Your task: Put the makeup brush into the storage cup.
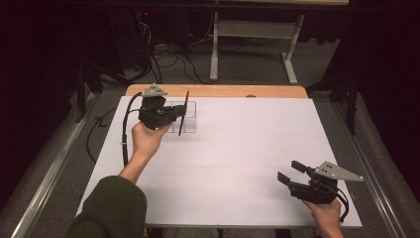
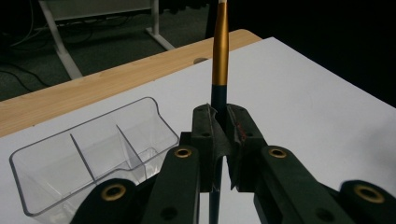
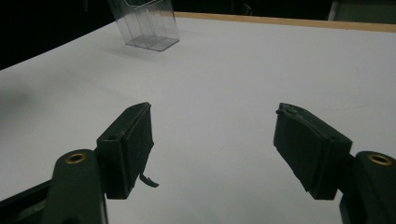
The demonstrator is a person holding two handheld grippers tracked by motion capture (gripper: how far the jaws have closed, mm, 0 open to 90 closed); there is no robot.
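Observation:
My left gripper (image 1: 178, 114) is held up at the far left of the white table top (image 1: 237, 148), shut on a slim pen-like stick (image 1: 184, 105). In the left gripper view the stick (image 2: 220, 46) has a gold shaft above a dark lower part and stands upright between the closed jaws (image 2: 223, 123). A clear plastic organizer (image 1: 190, 125) with dividers lies just beyond and beside that gripper; its compartments (image 2: 60, 158) look empty. My right gripper (image 1: 291, 171) hovers near the front right, open with nothing between its jaws (image 3: 212, 121). The organizer (image 3: 147, 23) is far off in that view.
A wooden table edge (image 1: 223, 90) runs along the far side of the white sheet. Beyond it are a white desk frame (image 1: 214, 49) and cables on the floor (image 1: 168, 59). A dark-sleeved forearm (image 1: 111, 208) enters at the bottom left.

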